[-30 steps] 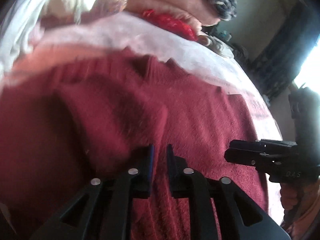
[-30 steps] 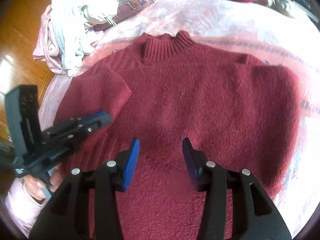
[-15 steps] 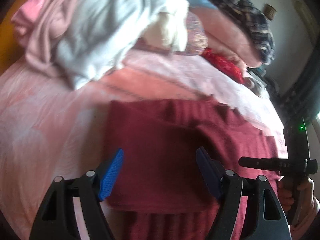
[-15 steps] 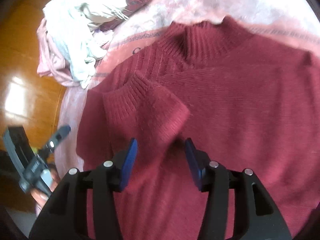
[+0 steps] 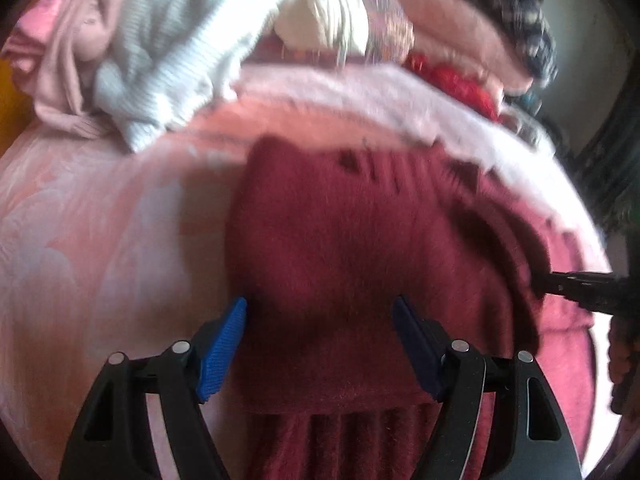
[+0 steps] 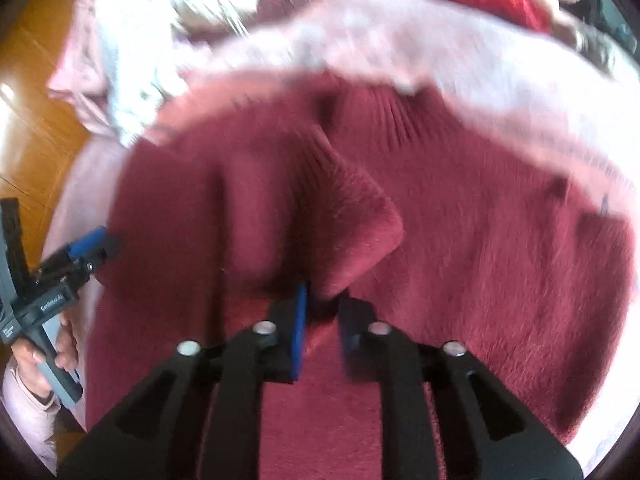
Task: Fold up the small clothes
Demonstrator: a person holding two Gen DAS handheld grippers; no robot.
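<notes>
Spreading across most of both views, a pink bed cover (image 5: 100, 240) carries everything you are working on. On it lies your maroon sweater (image 6: 500, 280), flat over the middle of the bed, its ribbed collar (image 6: 384, 120) toward 12 o'clock in the right wrist view and one sleeve (image 6: 352, 208) folded across the chest.

At 10 to 12 o'clock of the sweater a heap of loose clothes (image 5: 160, 52) sits at the far edge of the bed: a pale blue ribbed knit, a pink garment beneath it, and a cream piece just beside them. A red item (image 5: 460, 80) shows at 1 o'clock in the left wrist view, with a dark plaid cloth (image 5: 532, 36) past it. Orange wooden floor (image 6: 28, 128) appears at 9 o'clock in the right wrist view.

Your right tongs (image 6: 322, 328) are nearly pressed together, pinching the edge of the folded sleeve between the blue pads. In the left wrist view those same tongs reach in from 3 o'clock, touching the sweater's side.

Your left tongs (image 5: 320, 344) are spread wide, the two blue pads standing apart over the sweater's left part, gripping nothing. Seen from the right wrist view, they sit at 9 o'clock by the sweater's edge, held in your left hand (image 6: 48, 356).

Both views are blurred, so finer details cannot be told.
</notes>
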